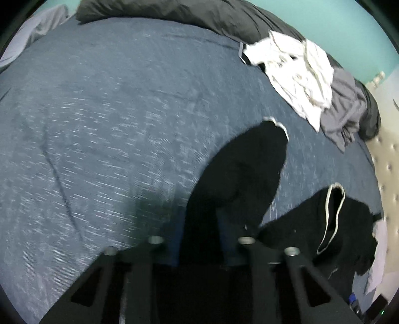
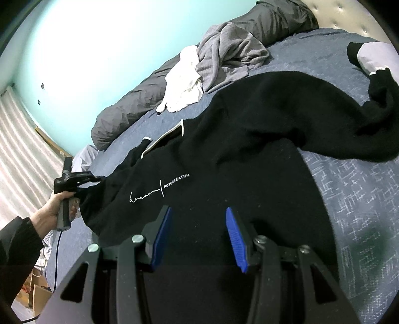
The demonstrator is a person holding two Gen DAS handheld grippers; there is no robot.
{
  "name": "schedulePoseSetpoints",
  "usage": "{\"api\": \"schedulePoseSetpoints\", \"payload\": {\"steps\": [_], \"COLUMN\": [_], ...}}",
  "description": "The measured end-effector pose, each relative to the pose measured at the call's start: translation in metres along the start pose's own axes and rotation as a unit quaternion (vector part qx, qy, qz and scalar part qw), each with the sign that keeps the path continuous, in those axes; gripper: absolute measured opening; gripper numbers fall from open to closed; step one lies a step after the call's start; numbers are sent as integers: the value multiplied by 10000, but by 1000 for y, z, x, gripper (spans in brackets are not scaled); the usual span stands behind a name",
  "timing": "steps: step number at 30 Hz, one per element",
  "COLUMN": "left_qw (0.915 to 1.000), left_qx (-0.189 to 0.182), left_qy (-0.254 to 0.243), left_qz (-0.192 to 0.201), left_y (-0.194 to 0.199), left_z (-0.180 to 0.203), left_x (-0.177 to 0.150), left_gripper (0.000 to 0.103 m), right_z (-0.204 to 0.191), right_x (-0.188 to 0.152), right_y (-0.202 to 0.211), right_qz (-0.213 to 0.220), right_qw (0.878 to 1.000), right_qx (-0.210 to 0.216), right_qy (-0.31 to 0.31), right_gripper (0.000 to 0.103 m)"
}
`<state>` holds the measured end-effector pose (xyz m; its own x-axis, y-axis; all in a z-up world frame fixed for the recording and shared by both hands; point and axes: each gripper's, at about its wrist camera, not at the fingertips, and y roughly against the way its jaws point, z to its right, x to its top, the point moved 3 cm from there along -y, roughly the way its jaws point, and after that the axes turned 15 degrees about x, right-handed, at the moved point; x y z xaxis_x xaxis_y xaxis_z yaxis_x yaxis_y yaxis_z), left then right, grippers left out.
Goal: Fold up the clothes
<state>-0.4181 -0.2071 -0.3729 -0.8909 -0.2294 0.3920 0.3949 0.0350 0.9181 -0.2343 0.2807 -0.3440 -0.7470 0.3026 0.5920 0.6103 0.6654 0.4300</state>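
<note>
A black sweatshirt [image 2: 249,139] with white lettering and a white-trimmed collar lies spread on the blue bedspread [image 2: 354,199]. My right gripper [image 2: 198,234] is open, its blue pads [image 2: 234,236] just above the sweatshirt's lower front. In the right wrist view my left gripper [image 2: 97,180] is at the far left, shut on the sweatshirt's edge. In the left wrist view a black sleeve [image 1: 239,174] with a white cuff hangs from my left gripper [image 1: 199,239], whose pads are hidden by the cloth. The white-trimmed collar [image 1: 331,219] lies to the right.
A white garment [image 1: 296,74] and a grey garment [image 1: 346,112] are piled at the far side of the bed against a dark grey duvet [image 1: 199,15]. A tufted headboard [image 1: 389,162] is at the right. A curtain [image 2: 22,154] hangs at the left.
</note>
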Motion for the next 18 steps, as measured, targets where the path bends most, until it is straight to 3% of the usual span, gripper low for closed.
{"api": "schedulePoseSetpoints", "payload": {"steps": [3,7,11,16,18], "left_qw": [9998,9986,9946,9876,9864], "left_qx": [-39,114,501,1014,1059], "left_qy": [-168,-114,80,247,250], "left_qz": [93,510,910,1170,1235], "left_y": [9,49,106,168,191], "left_z": [7,0,-27,-57,-61], "left_x": [-5,-5,-3,-17,-26], "left_gripper": [7,6,6,6,6], "right_z": [-1,-4,-6,-7,-7], "right_x": [-1,0,2,1,2], "right_y": [-3,-3,1,6,8], "right_qz": [-23,5,90,180,213], "right_qw": [10000,10000,9999,9997,9996], "right_qx": [14,50,123,175,199], "right_qy": [-1,43,42,-2,-46], "right_gripper": [46,46,46,46,46]}}
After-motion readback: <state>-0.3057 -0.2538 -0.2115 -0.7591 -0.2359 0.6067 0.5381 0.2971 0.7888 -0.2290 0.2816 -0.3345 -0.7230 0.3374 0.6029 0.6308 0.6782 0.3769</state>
